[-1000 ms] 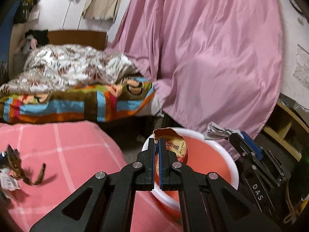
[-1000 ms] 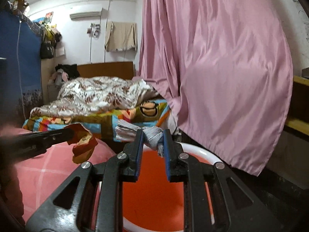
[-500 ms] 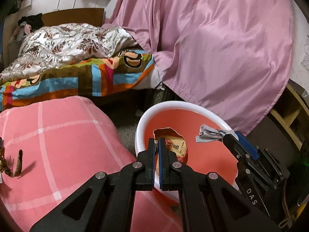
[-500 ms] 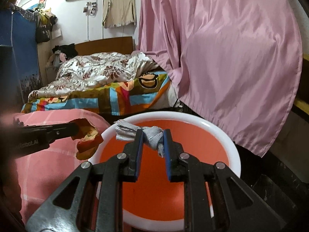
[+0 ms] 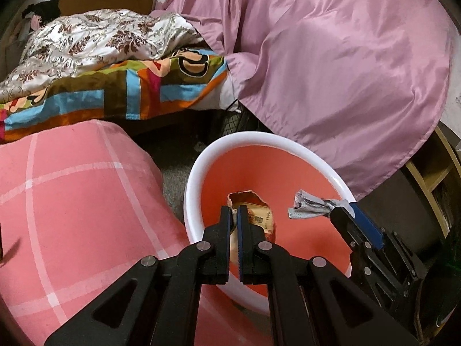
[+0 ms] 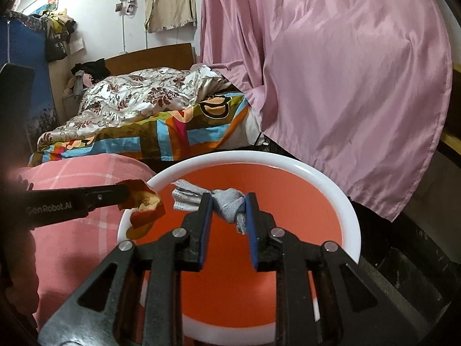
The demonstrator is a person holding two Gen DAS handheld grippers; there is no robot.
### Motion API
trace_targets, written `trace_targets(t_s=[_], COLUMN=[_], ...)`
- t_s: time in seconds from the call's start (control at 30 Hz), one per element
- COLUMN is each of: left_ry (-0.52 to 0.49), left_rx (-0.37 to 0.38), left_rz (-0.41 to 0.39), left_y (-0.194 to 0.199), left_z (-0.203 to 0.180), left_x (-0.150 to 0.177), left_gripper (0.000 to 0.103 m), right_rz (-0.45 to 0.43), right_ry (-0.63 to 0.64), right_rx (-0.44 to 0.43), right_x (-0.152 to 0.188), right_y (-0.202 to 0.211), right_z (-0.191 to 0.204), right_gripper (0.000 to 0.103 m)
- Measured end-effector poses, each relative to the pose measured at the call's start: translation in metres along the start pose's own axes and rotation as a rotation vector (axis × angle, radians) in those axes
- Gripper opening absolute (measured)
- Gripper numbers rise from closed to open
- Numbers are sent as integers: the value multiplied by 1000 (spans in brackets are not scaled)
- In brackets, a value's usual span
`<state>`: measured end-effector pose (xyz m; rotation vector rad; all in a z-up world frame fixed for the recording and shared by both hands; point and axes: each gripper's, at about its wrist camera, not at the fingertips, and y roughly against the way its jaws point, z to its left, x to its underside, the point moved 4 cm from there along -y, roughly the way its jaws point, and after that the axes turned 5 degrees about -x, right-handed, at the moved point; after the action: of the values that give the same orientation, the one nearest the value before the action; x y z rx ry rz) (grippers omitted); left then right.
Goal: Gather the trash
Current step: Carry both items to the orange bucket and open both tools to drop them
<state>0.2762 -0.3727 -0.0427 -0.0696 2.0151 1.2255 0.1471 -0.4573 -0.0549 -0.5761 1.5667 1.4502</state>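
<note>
Trash is held in both grippers, over the open mouth of a basin. In the left wrist view, the left gripper has its jaws closed on a torn red and yellow wrapper, which sticks up past the tips with its ragged edge on top. In the right wrist view the same wrapper hangs from the jaw tips over the basin's near left rim. The right gripper has its jaws clamped on a crumpled grey-white wad of paper or cloth; the wad fills the gap between the blue pads and trails out to the left. Seen from the left wrist, this wad juts from the right gripper's tips above the basin's right side.

The basin has a white rim and an orange-red inside, and nothing shows on its floor. A pink checked blanket lies just beside it on the left, touching its rim. A pink curtain hangs behind and to the right, its hem close to the far rim. Further back stands a bed with a bright striped sheet and a white and brown flowered quilt. A yellow wooden shelf stands at the far right.
</note>
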Motion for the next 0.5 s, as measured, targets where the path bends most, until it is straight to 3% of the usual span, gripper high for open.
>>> trace_targets(t_s=[0.1, 0.23, 0.37, 0.5], left_ry=[2, 22, 46, 64], left_rx=[0, 20, 16, -11], left_rz=[-1, -9, -32, -106], left_y=[0, 2, 9, 31], left_z=[0, 2, 6, 15], left_x=[1, 1, 0, -2], left_gripper=[9, 31, 31, 31], right_rz=[4, 3, -7, -24], right_ry=[-4, -5, 2, -2], right_rx=[-1, -1, 7, 4], right_x=[0, 0, -2, -7], right_y=[-1, 0, 3, 6], right_z=[-1, -1, 1, 3], right_gripper=[86, 90, 91, 91])
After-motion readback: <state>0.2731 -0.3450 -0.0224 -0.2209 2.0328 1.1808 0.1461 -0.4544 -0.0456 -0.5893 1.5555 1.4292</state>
